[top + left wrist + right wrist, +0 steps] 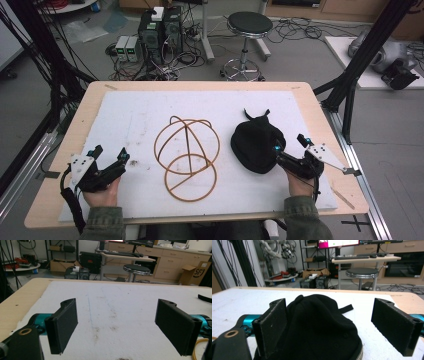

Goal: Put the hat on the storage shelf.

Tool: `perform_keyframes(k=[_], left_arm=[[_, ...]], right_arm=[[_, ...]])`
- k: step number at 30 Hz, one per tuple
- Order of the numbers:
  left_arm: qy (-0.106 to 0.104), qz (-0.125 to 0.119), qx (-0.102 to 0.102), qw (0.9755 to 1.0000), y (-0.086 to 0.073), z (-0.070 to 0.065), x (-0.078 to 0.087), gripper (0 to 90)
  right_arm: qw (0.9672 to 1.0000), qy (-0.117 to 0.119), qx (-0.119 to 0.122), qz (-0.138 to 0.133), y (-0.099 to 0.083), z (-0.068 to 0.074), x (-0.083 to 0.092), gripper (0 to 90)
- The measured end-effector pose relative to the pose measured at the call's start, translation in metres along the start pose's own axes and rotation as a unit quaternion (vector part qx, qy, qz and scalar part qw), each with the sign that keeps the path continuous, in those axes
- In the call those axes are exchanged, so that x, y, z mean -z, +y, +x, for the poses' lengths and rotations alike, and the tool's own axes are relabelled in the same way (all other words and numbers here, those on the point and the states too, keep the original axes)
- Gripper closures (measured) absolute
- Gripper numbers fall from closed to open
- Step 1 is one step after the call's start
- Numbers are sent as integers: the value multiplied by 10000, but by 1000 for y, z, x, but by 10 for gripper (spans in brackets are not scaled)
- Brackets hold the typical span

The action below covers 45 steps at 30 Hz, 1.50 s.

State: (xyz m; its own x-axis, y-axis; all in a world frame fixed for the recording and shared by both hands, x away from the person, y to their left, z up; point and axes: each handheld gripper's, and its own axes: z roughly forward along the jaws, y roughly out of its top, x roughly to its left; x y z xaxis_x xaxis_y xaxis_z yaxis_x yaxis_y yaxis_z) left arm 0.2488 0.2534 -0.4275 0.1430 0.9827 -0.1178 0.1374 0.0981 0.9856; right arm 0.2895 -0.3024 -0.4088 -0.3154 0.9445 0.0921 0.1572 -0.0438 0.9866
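Note:
A black cap (pixel 256 145) lies on the white mat (pixel 140 115), right of centre, with a strap end pointing away from me. A tan frame of hoops (pixel 187 157) stands at the middle of the mat. My right gripper (pixel 290 143) is open at the cap's near right edge. In the right gripper view the cap (pixel 319 325) bulks just ahead of the right gripper (pixel 337 327), closer to the left jaw and touching neither pad that I can see. My left gripper (pixel 111 152) rests open on the mat's left side, and in its own view the left gripper (pixel 120 327) has bare mat between its jaws.
The wooden table (pixel 55 165) borders the mat on all sides. Black frame posts (pixel 350 80) rise at the right and cables hang at the left. A stool (pixel 247 30) and computer boxes (pixel 160 32) stand on the floor beyond the far edge.

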Motion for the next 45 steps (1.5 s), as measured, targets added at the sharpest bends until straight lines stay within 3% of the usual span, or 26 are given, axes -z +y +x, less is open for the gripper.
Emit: perform_keyframes(k=[13,18,26,31,37,41,45], left_arm=[[42,13,46,10000,0,3,2,184],[27,31,33,10000,0,3,3,184],[45,28,26,10000,0,3,4,184],[61,29,23,10000,0,4,4,184],[84,40,-21,10000,-1,4,4,182],[97,47,-31,9999,-1,4,4,183],[109,22,-102,9999,-1,2,4,180]], right_arm=[[9996,121,37,265,9,13,-6,126],[9975,49,157,693,7,17,-16,126],[9945,-7,165,1033,5,24,-25,126],[9915,-48,148,1295,2,31,-32,125],[9842,-88,71,1767,-4,39,-42,125],[9824,-85,99,1861,-6,42,-45,125],[9780,-130,102,2078,-10,44,-49,124]])
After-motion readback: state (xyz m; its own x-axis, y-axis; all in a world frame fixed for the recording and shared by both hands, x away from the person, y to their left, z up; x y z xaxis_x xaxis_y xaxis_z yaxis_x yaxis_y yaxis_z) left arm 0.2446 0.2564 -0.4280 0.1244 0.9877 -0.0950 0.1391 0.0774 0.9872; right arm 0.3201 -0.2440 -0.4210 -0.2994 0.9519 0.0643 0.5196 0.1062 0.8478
